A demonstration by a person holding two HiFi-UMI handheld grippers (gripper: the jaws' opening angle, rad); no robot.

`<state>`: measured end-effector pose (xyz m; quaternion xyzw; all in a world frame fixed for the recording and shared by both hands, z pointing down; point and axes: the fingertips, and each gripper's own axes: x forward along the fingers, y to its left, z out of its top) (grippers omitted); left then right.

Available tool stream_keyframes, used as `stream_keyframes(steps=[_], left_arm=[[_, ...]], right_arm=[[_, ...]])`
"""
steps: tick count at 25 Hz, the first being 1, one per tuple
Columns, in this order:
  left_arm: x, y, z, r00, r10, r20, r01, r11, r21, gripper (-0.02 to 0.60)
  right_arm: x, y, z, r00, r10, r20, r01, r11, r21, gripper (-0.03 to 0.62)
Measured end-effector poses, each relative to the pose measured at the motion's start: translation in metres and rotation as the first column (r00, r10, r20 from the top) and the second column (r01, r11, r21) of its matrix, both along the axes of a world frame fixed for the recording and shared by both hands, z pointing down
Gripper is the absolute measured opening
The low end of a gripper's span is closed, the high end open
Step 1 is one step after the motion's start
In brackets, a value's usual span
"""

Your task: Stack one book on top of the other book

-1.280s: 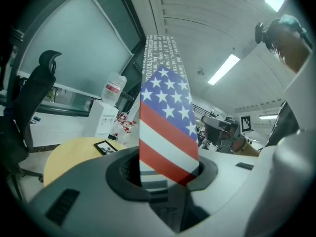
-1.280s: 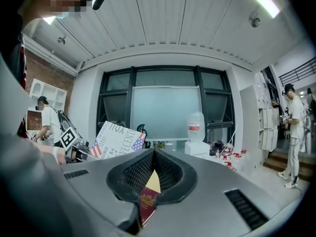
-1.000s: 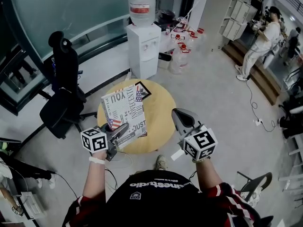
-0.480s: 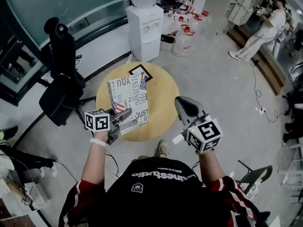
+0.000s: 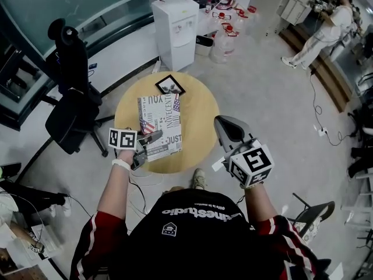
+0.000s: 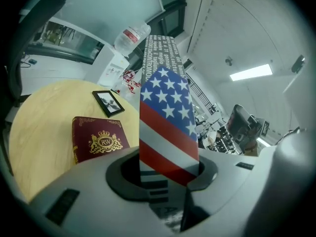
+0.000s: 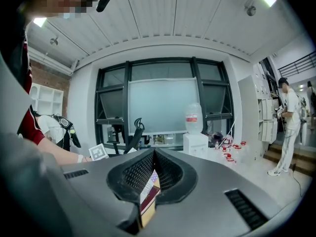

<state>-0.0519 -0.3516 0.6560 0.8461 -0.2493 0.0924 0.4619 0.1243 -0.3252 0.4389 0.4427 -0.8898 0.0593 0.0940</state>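
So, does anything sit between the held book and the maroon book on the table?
Nothing visible does. The maroon book lies flat on the round table with its cover bare; the framed photo sits apart, beyond it. The left gripper holds the flag-print book.

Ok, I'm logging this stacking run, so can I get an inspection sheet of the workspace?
Surface: round pale wooden table, mostly bare.
Job's things: white text-printed book with a flag print held over the table; burgundy book with gold crest lying flat on it, unstacked.
Clutter: small black-framed photo near the table's far edge.
Grippers: left gripper shut on the white book; right gripper shut, empty, beside the table.
Cables: loose cable on the floor at right.
Surroundings: white water dispenser, black office chair, a person standing far off.
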Motion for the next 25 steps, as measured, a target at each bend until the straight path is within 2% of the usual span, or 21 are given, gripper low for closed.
stream_keyframes(steps=[8,12,16,19,25], left_arm=[[0.006,-0.010,0.029,1.000,0.027,0.003,-0.027,0.996,-0.087,0.163],[0.006,-0.015,0.040,0.998,0.039,0.057,-0.033,0.995,-0.096,0.164],[0.005,-0.024,0.042,0.997,0.025,0.077,-0.018,0.995,-0.100,0.169],[-0.003,-0.032,0.052,0.988,0.007,0.157,0.006,0.996,-0.085,0.187],[-0.019,-0.043,0.070,0.951,-0.007,0.309,0.028,0.998,-0.063,0.236]], right_arm=[[0.004,-0.016,0.004,1.000,-0.002,-0.006,0.002,1.000,-0.002,0.029],[0.005,-0.023,0.004,1.000,-0.012,-0.006,0.012,1.000,-0.008,0.029],[0.008,-0.032,0.003,1.000,-0.013,-0.001,0.013,1.000,-0.012,0.029],[0.007,-0.036,0.004,1.000,-0.017,0.002,0.017,1.000,-0.014,0.029],[0.007,-0.042,0.005,1.000,-0.022,-0.002,0.022,1.000,-0.015,0.029]])
